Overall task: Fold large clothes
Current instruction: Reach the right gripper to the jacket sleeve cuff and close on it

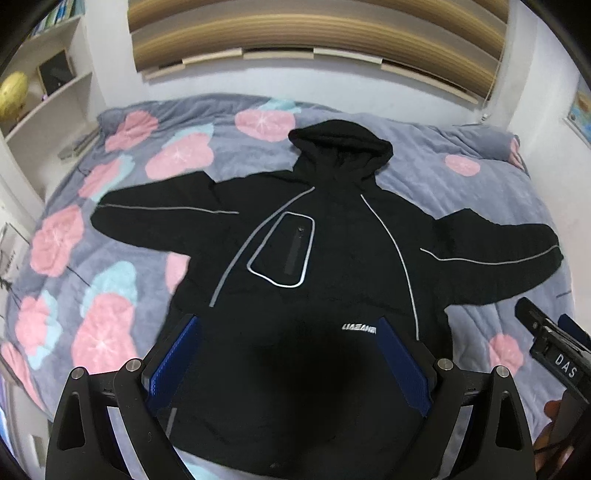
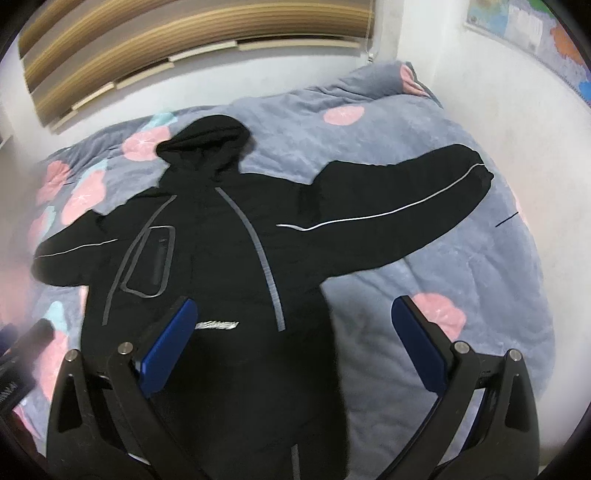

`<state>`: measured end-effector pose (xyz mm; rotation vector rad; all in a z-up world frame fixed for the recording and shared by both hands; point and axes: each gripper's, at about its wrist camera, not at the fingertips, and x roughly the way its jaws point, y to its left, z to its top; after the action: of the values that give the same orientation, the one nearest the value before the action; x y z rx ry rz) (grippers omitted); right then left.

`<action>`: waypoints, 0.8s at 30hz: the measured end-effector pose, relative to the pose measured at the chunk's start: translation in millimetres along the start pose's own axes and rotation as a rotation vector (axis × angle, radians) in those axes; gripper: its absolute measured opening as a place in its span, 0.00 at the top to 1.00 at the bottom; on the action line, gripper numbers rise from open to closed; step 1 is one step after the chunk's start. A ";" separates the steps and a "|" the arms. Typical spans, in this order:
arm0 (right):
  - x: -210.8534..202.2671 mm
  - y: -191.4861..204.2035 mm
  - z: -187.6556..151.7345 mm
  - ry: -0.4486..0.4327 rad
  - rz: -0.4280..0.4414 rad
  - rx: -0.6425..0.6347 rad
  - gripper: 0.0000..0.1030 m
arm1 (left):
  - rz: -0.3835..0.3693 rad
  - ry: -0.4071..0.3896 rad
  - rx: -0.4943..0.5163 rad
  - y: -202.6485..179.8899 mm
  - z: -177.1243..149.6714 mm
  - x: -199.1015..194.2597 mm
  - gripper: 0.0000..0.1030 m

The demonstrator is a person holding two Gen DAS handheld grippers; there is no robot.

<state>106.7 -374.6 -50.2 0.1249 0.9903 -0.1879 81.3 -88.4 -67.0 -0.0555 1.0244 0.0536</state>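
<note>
Hoodie (image 1: 332,258) is laid out flat and face up on the bed, black with grey reflective piping, and it's spread over a grey quilt (image 1: 155,280) printed with pink and pale blue flowers. Both sleeves are stretched out to the sides, the hood (image 1: 341,147) is pointed toward the far wall, and a zip chest pocket (image 1: 284,251) outlined in piping is seen on the chest. Left gripper (image 1: 286,360) is held over the lower front of the hoodie with its blue pads (image 1: 177,360) spread wide apart, nothing pinched between them; the hem area is framed right between the fingers and a small white logo (image 1: 357,327) is seen just by the right-hand pad. Right gripper (image 2: 295,341) is also spread wide with nothing caught in it, and it's positioned over the hoodie's right side edge, so black fabric is seen behind one pad and bare quilt behind the other. From the right wrist view one sleeve (image 2: 399,206) is stretched away toward the far right corner of the bed. Whether either gripper is actually touching the fabric can't be told from these views. Striped blinds (image 1: 314,33) are hung on the wall past the bed, and white shelves (image 1: 51,92) are seen off to the left.
</note>
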 end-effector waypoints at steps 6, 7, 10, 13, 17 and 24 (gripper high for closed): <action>50.2 -81.7 27.0 -0.012 -0.135 0.052 0.00 | 0.045 0.060 0.021 -33.3 11.6 38.4 0.07; 61.2 -101.6 33.8 -0.018 -0.177 0.064 0.00 | 0.048 0.066 0.028 -39.6 14.0 44.7 0.07; 84.1 -151.4 51.7 -0.039 -0.229 0.121 0.01 | 0.035 0.062 0.052 -56.8 21.7 58.2 0.07; 106.8 -211.1 73.5 -0.070 -0.204 0.219 0.02 | -0.025 0.052 0.075 -77.7 32.2 69.5 0.07; 136.2 -272.1 102.9 -0.104 -0.205 0.304 0.09 | -0.064 0.037 0.106 -109.3 48.3 84.2 0.07; 193.8 -316.1 122.3 -0.047 -0.151 0.411 0.27 | -0.141 0.034 0.219 -165.6 60.5 109.0 0.08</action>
<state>242.6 -726.0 -152.6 0.4197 0.9046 -0.5304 201.1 -247.2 -125.4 0.0708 1.0526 -0.1888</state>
